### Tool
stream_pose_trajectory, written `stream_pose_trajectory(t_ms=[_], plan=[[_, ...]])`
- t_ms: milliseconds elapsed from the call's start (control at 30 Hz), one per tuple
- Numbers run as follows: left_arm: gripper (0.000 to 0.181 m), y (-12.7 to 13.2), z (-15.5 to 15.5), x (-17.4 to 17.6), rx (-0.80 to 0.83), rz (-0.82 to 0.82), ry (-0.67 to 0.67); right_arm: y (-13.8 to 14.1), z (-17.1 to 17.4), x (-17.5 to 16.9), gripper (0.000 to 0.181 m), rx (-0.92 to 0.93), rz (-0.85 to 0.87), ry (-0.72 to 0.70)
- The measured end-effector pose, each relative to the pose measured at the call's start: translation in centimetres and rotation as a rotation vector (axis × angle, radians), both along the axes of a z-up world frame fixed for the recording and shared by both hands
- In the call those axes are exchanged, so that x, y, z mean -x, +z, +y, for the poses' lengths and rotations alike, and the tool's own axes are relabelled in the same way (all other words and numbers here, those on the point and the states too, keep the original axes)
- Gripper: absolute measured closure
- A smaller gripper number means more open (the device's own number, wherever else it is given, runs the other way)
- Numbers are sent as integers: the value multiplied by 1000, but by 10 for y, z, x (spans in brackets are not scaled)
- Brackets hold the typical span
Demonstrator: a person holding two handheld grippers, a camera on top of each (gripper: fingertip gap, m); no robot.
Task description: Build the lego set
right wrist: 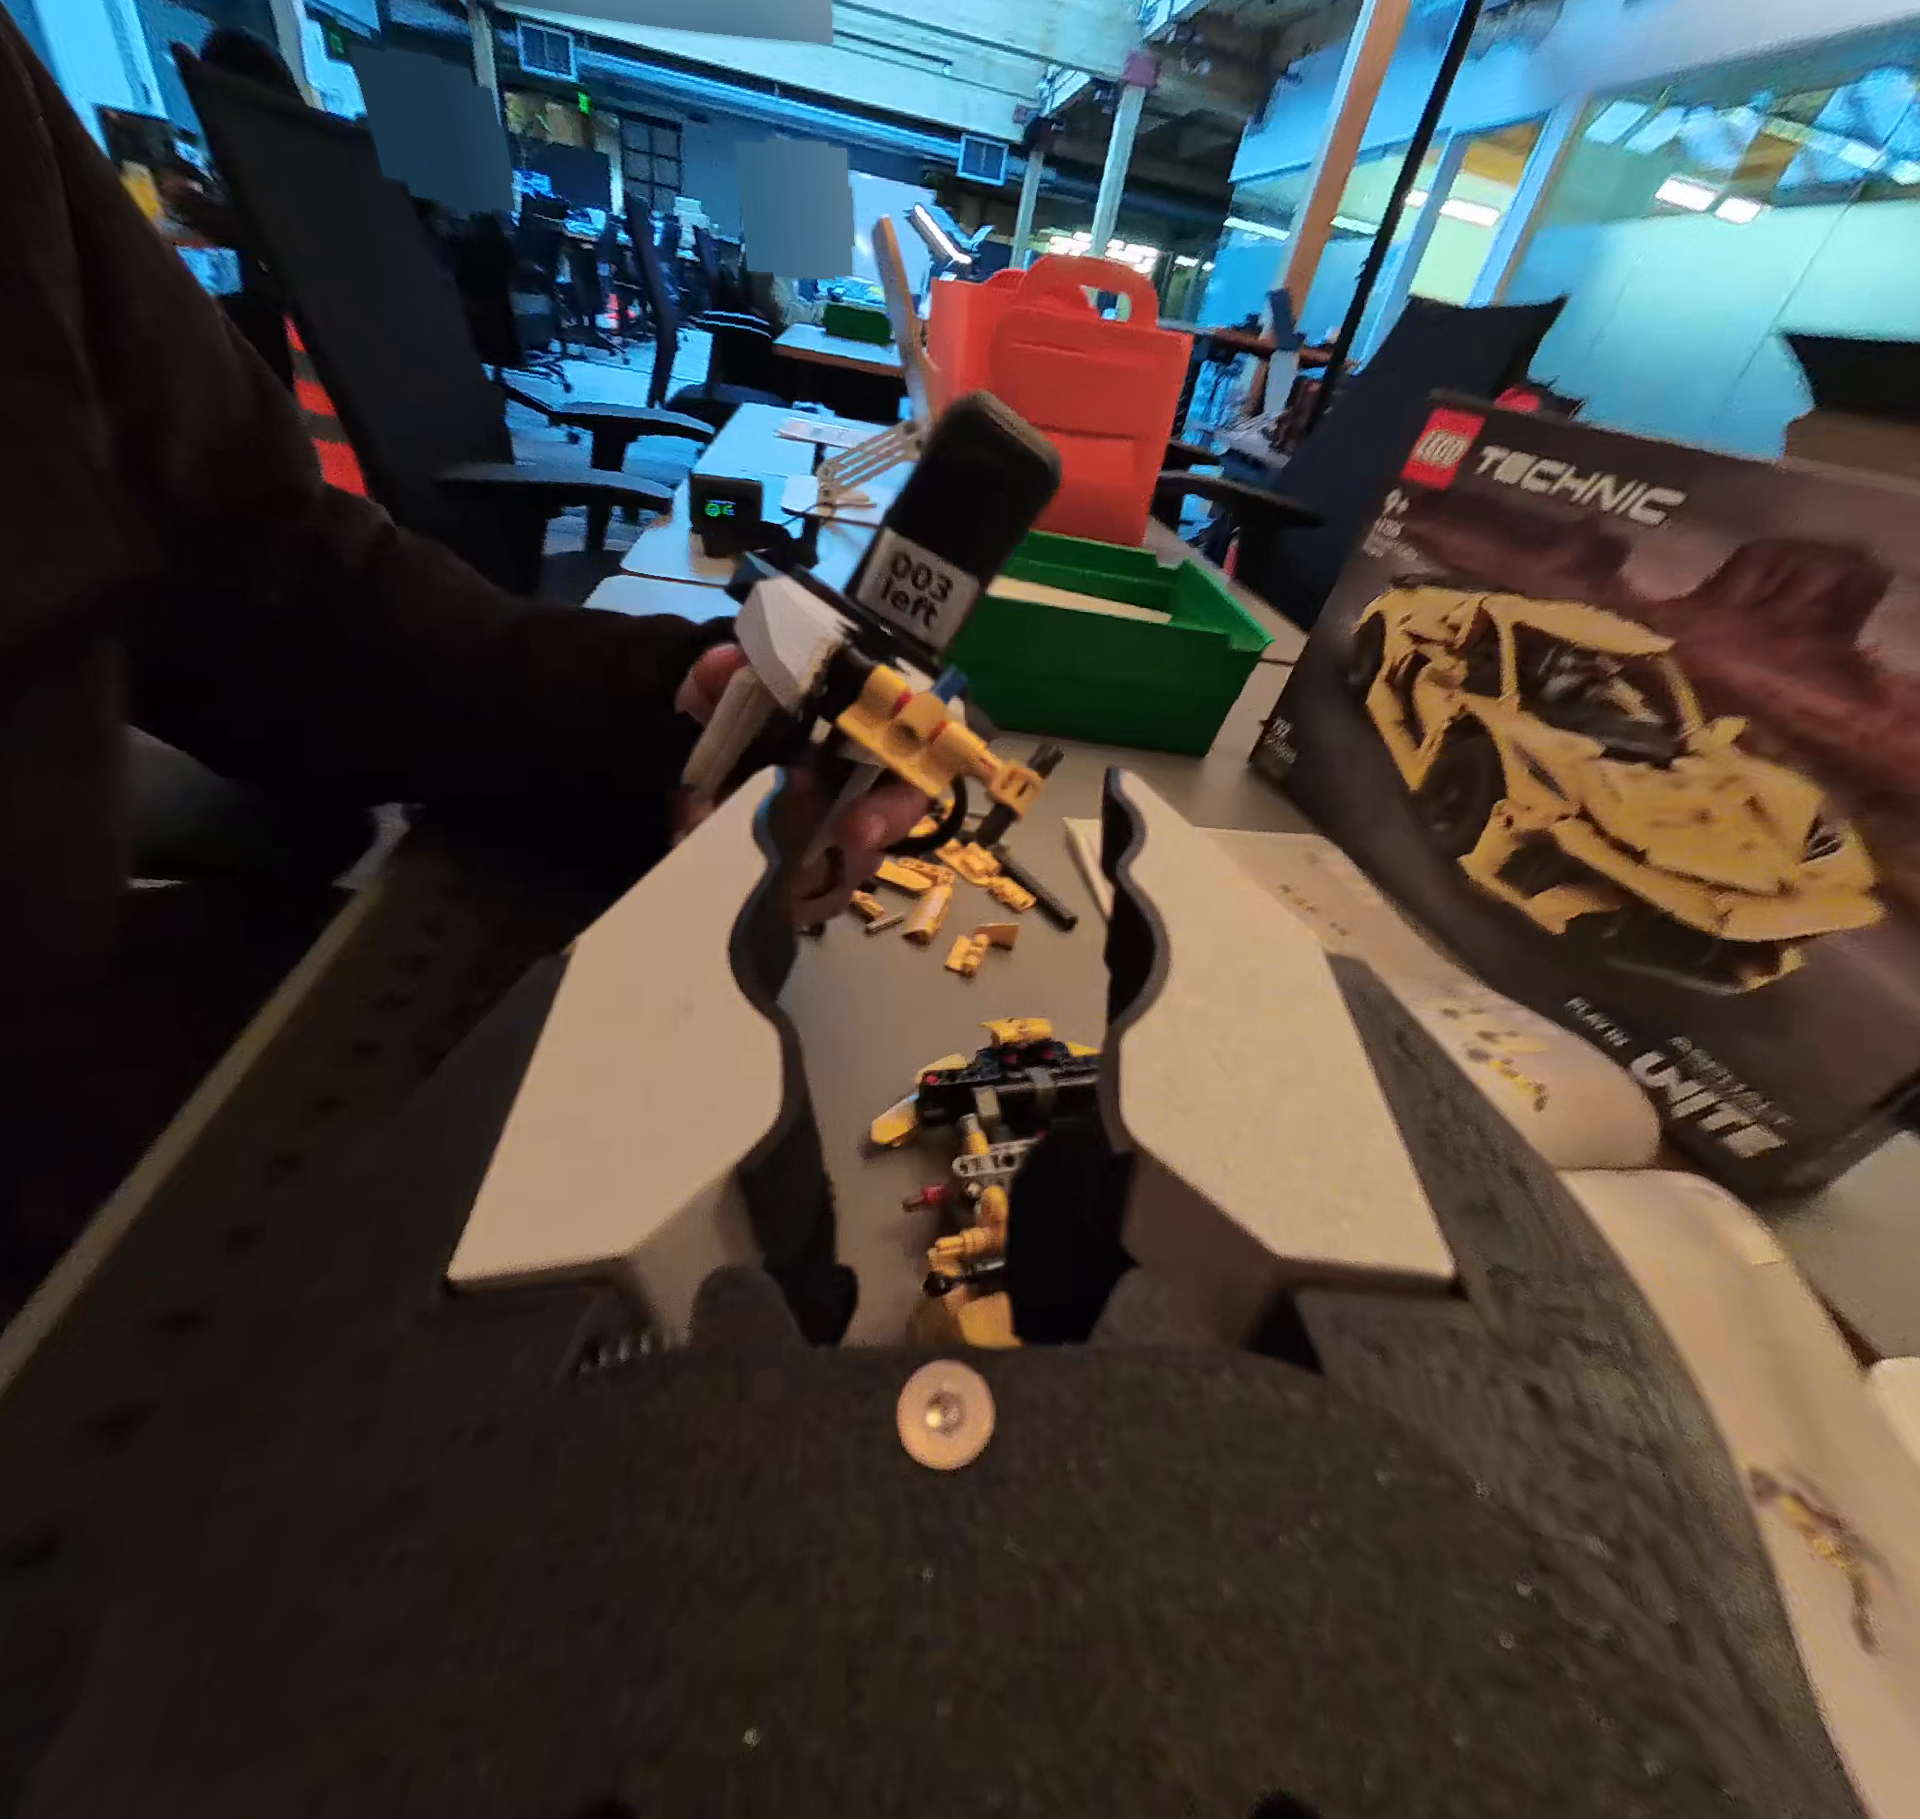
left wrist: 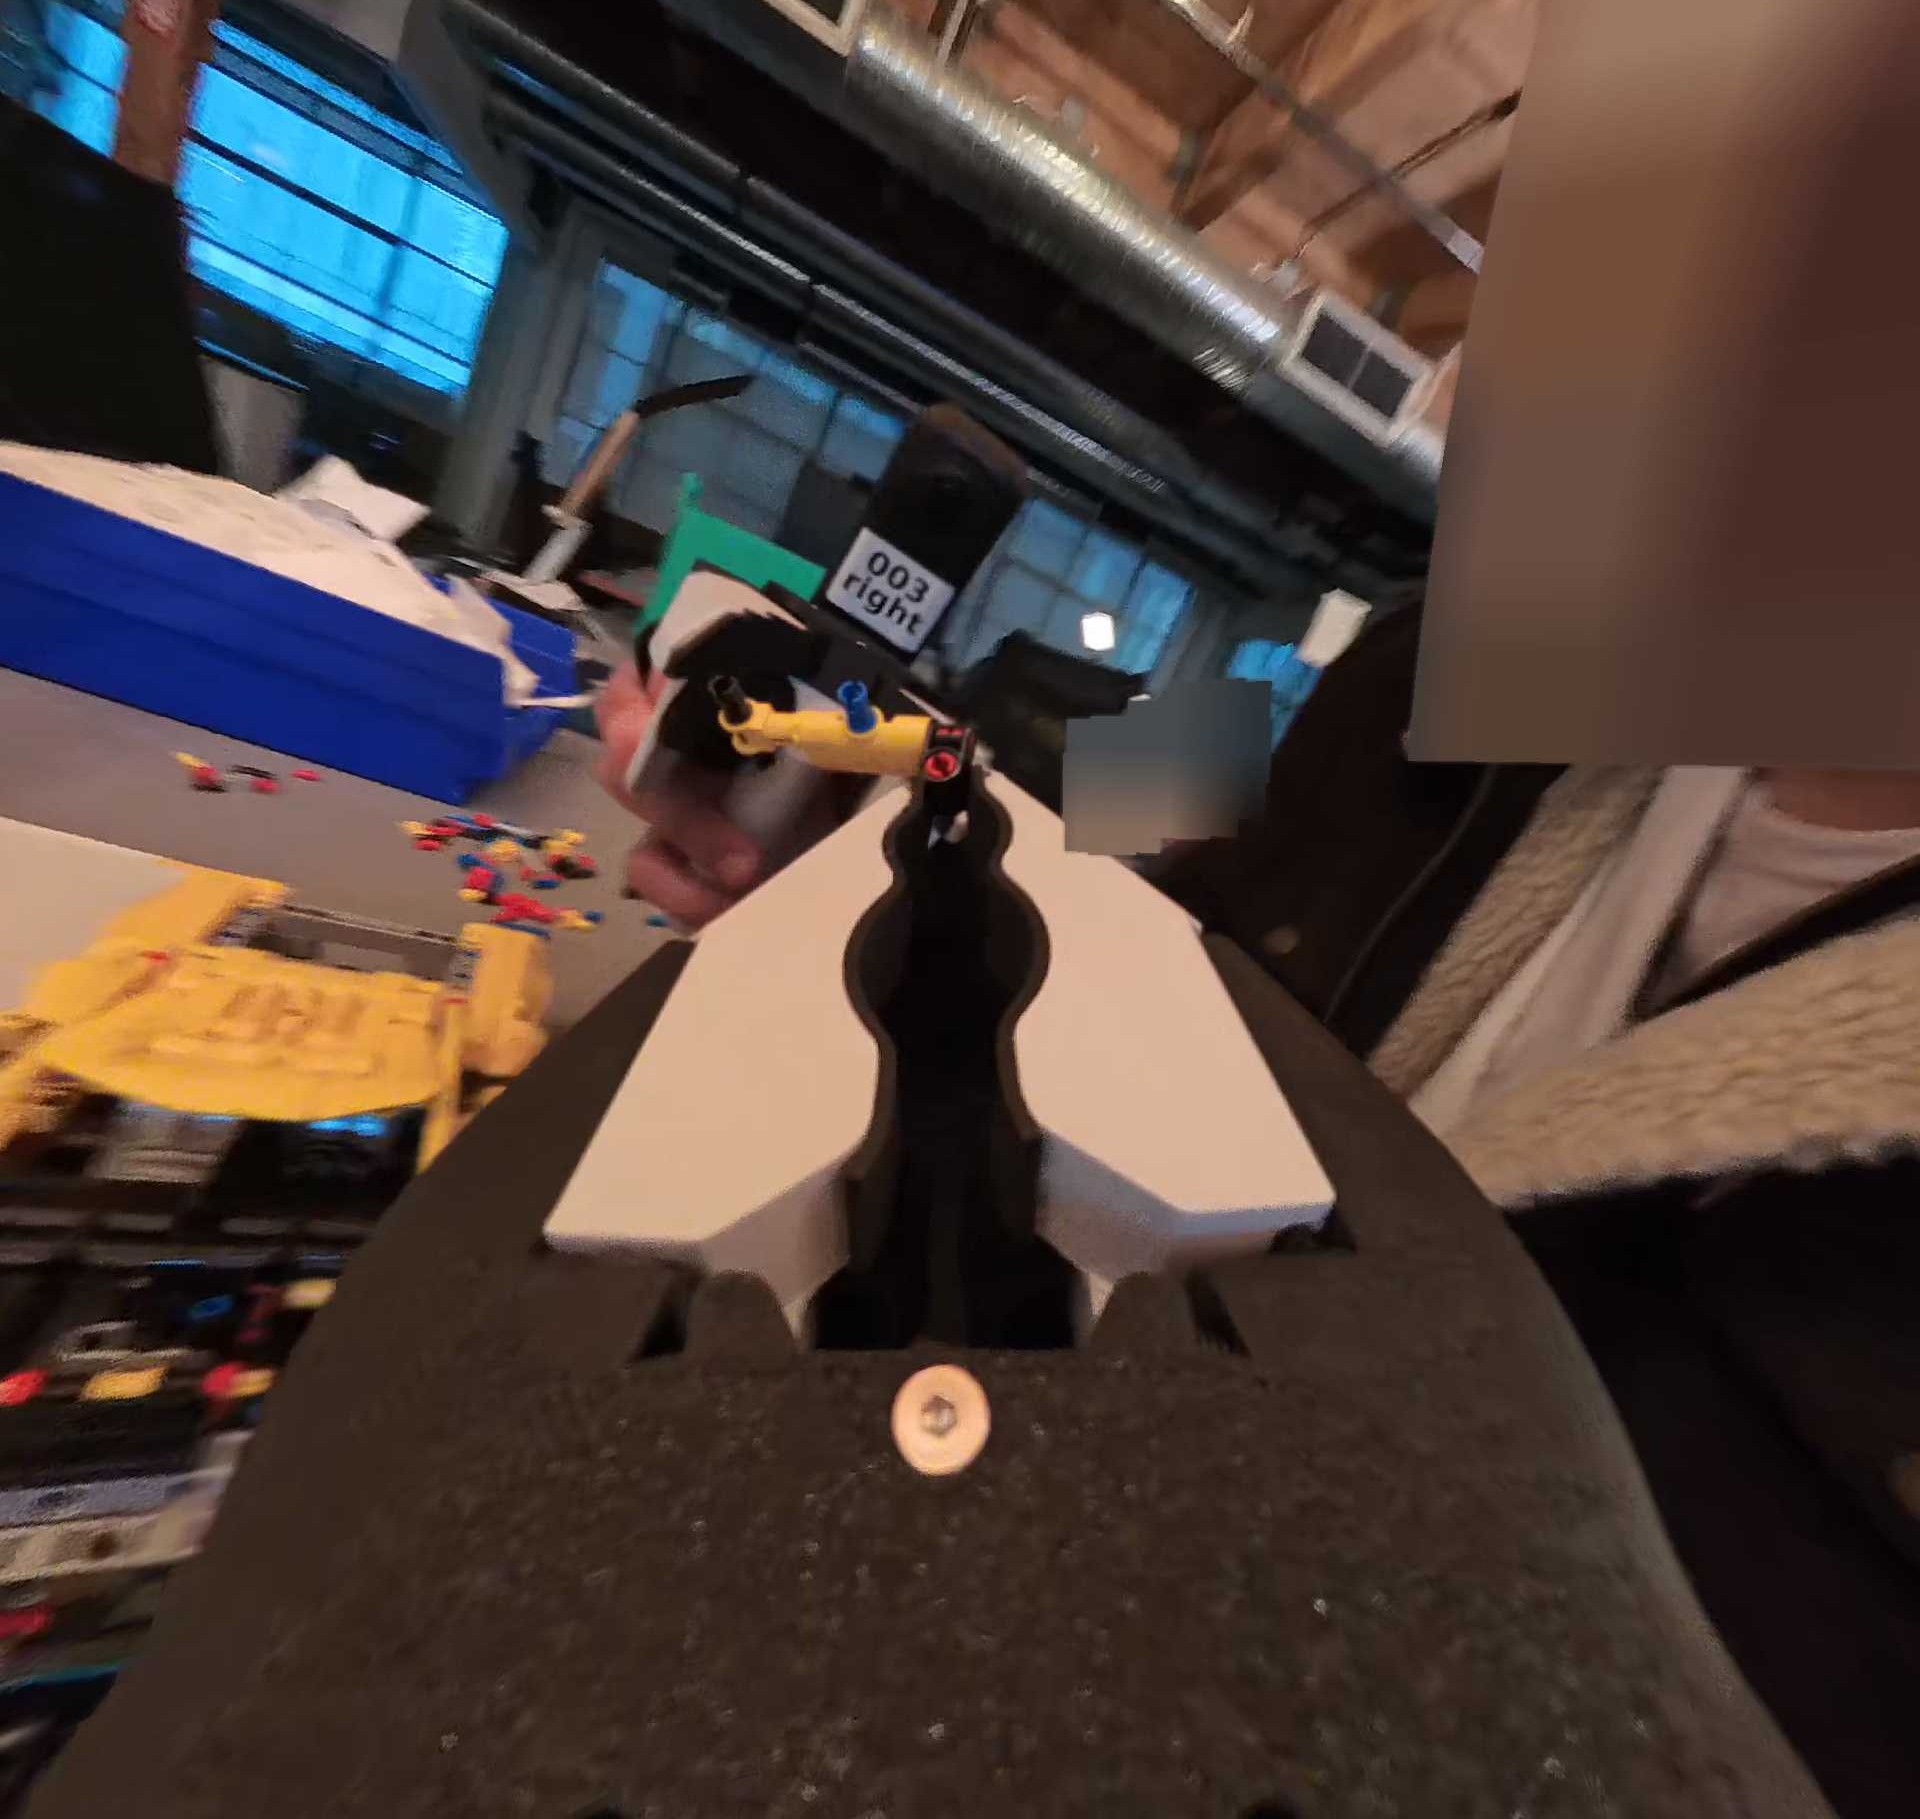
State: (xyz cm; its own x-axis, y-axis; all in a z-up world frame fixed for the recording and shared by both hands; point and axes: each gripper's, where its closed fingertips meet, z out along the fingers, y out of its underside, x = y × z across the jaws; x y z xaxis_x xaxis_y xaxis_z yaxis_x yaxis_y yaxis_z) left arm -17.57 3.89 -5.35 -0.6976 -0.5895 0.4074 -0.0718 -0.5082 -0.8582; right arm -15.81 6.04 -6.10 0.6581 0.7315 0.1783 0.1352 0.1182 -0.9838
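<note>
My left gripper is shut on the red-and-black end of a small yellow lego sub-assembly with a blue pin on top, and holds it in the air. The same gripper and sub-assembly show in the right wrist view. My right gripper is open and empty, and the piece's free end sits just ahead of its fingertips without touching them. The right gripper also shows in the left wrist view, facing the piece. A large yellow car body lies on the table at the left.
Loose yellow pieces and a black-and-yellow sub-assembly lie on the grey table below my right gripper. The set's box and an open booklet are at the right, with a green bin behind. A blue bin and small scattered parts are at the left. The tips of both grippers are at nearly the same place.
</note>
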Motion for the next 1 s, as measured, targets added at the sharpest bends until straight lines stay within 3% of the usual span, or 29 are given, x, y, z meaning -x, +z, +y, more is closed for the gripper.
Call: stream_pose_trajectory(t_ms=[133,200,300,400,500,633,800,867,1000], plan=[[175,2,-1,5,189,37,-167,-4,2,0,129,-91,-151,-75],[175,0,4,1,250,57,-173,-4,1,1,129,-146,-205,-113],[175,-1,12,-1,345,76,-201,-6,1,1,151,-255,-311,-186],[175,-3,23,-6,436,98,-203,-12,7,-2,158,-315,-415,-280],[175,-7,22,-9,461,124,-217,-19,14,-3,157,-324,-475,-327],[175,-10,20,-11,482,149,-232,-17,15,-11,173,-372,-536,-395],[171,-22,34,-22,453,200,-112,-21,24,-26,175,-372,-638,-487],[155,-36,42,-30,347,257,5,-26,28,-38,175,-348,-673,-518],[152,-61,59,-45,103,367,255,-49,40,-69,175,-224,-737,-554]])
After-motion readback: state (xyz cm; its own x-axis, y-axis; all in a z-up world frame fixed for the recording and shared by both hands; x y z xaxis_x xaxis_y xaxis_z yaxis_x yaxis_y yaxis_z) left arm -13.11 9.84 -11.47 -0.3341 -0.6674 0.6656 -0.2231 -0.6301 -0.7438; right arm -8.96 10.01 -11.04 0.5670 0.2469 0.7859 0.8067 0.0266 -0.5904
